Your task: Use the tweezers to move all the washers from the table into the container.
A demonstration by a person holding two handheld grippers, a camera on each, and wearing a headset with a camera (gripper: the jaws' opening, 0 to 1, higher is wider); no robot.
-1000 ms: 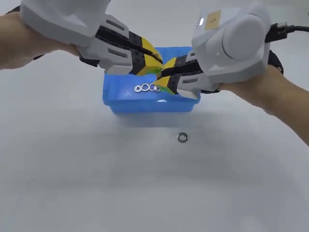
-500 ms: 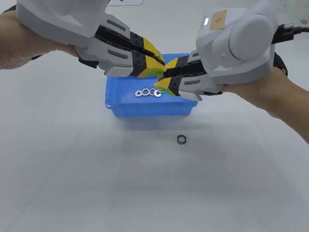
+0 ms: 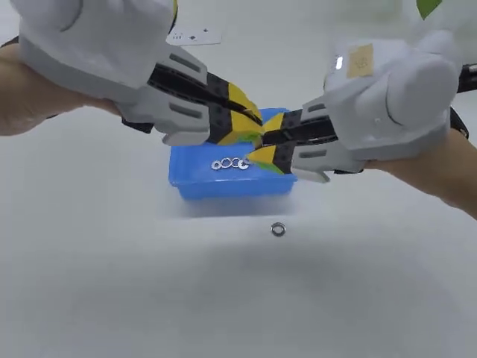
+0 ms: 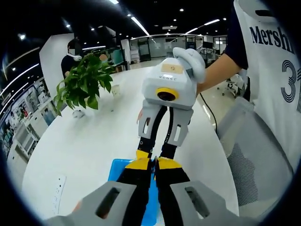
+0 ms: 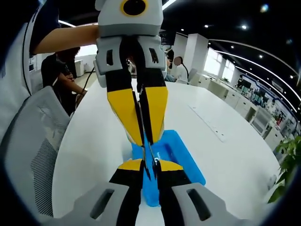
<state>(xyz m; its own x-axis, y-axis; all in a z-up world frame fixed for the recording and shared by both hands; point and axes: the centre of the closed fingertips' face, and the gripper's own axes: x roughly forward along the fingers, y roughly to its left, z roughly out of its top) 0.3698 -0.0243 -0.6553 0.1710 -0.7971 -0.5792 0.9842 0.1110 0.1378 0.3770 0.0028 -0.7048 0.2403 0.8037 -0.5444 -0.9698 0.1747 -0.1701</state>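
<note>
Risen nearer the headset, the left gripper (image 3: pixel 256 128) and right gripper (image 3: pixel 261 149) meet tip to tip above the white table (image 3: pixel 112 283) and its blue container (image 3: pixel 231 186). The left's jaws pinch narrow on thin tweezers (image 5: pixel 147 165); the right's are narrow too, though whether they grip anything cannot be told. Several washers (image 3: pixel 229 163) lie inside the container, and one washer (image 3: pixel 278 230) lies on the table just in front.

A long white table (image 4: pixel 89 141) runs through an open-plan office. On its far side stands a leafy potted plant (image 4: pixel 83 87), with a small white panel (image 4: pixel 58 200) set in the top nearby. A grey mesh chair (image 4: pixel 256 160) is drawn up at the near side. The ceiling (image 4: pixel 155 12) is dark, lit by strip lights (image 4: pixel 141 23) and small spots. White pillars (image 5: pixel 193 56) rise further back beside bright windows (image 5: pixel 214 59). A few people (image 5: pixel 178 68) stand far off.
</note>
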